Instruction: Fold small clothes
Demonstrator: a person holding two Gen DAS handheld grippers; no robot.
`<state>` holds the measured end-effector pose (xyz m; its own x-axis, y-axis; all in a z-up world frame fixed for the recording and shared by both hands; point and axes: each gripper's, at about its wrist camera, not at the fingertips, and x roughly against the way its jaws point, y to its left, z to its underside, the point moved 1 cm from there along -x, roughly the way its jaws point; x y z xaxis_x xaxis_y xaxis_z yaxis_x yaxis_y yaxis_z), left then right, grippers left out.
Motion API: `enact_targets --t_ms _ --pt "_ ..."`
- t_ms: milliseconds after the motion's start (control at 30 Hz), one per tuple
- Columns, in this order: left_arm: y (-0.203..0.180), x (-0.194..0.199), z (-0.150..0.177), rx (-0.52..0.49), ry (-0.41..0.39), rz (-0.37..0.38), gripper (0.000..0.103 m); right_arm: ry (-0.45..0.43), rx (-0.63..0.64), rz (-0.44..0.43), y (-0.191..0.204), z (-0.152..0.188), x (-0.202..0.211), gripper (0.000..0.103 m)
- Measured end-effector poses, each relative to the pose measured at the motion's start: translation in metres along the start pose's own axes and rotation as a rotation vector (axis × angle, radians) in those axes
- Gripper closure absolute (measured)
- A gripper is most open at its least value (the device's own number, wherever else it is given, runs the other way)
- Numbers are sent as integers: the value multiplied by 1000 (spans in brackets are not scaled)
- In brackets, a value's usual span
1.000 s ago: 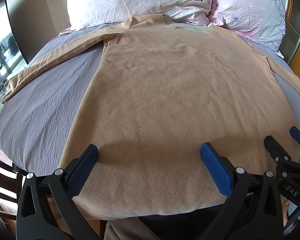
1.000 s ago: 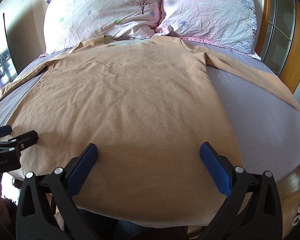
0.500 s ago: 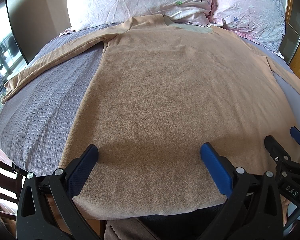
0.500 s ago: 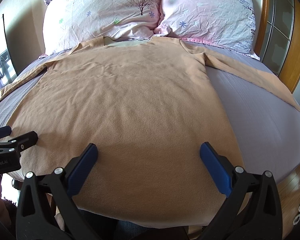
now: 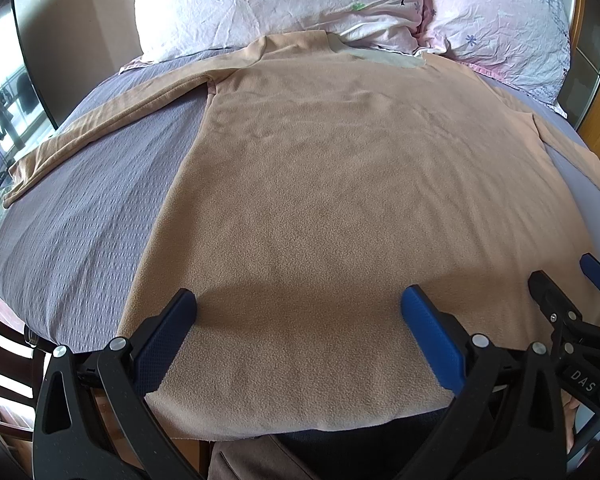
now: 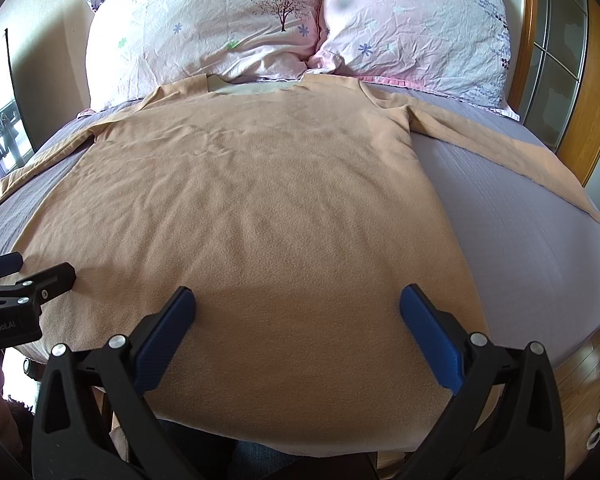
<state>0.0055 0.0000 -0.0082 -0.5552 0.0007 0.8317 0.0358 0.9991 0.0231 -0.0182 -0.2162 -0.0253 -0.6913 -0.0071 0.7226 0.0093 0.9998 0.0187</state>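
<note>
A tan long-sleeved fleece top (image 5: 340, 208) lies flat on the bed, collar at the pillows, hem at the near edge, both sleeves spread out sideways; it also fills the right wrist view (image 6: 260, 216). My left gripper (image 5: 298, 308) is open and empty, hovering over the hem's left part. My right gripper (image 6: 297, 306) is open and empty over the hem's right part. Each gripper shows at the edge of the other's view: the right one (image 5: 572, 292), the left one (image 6: 24, 276).
The bed has a grey-lilac cover (image 5: 84, 232) (image 6: 520, 240). Two floral pillows (image 6: 220, 28) (image 6: 416, 24) stand at the head. A wooden frame with glass panels (image 6: 560, 60) runs along the right. The bed's near edge drops to a wooden floor (image 6: 588, 380).
</note>
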Motion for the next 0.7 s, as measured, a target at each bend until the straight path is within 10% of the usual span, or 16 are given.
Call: enact_targets --t_ms 700 --pt "0 1 -3 -4 -4 0 1 -9 3 -2 -1 0 1 2"
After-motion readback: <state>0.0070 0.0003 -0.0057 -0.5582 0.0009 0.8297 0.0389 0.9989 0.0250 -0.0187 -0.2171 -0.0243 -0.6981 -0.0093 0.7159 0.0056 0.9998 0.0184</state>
